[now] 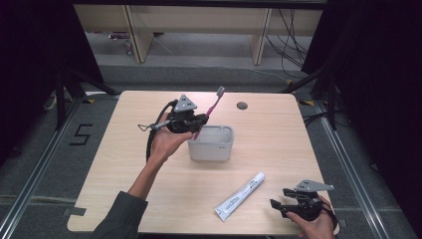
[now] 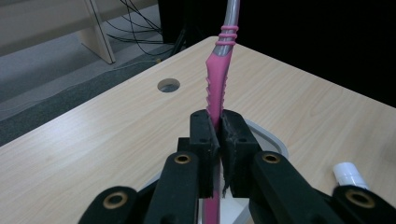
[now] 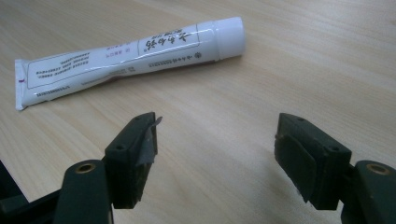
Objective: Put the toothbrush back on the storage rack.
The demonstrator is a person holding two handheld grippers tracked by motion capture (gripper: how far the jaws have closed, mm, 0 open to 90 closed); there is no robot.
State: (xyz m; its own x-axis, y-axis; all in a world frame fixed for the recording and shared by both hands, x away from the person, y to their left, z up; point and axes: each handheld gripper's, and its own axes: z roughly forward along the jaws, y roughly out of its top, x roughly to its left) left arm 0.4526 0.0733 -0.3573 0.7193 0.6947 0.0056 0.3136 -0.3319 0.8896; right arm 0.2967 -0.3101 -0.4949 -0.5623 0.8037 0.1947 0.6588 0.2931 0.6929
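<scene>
My left gripper [image 1: 200, 121] is shut on a pink toothbrush [image 1: 212, 109] and holds it tilted above the left rim of a grey rectangular cup [image 1: 211, 149] at the table's middle, bristles up and away. In the left gripper view the pink handle [image 2: 217, 86] rises from between the closed jaws of that gripper [image 2: 218, 133], with the cup's rim [image 2: 273, 140] below. A white toothpaste tube [image 1: 241, 196] lies flat on the table near the front right. My right gripper [image 1: 278, 206] rests open just right of it; in the right gripper view the tube [image 3: 126, 58] lies beyond the spread jaws [image 3: 215, 149].
A round cable hole [image 1: 242, 105] is set in the wooden tabletop [image 1: 134, 164] behind the cup. Beyond the far edge are floor, desk legs and cables; dark curtains hang at both sides.
</scene>
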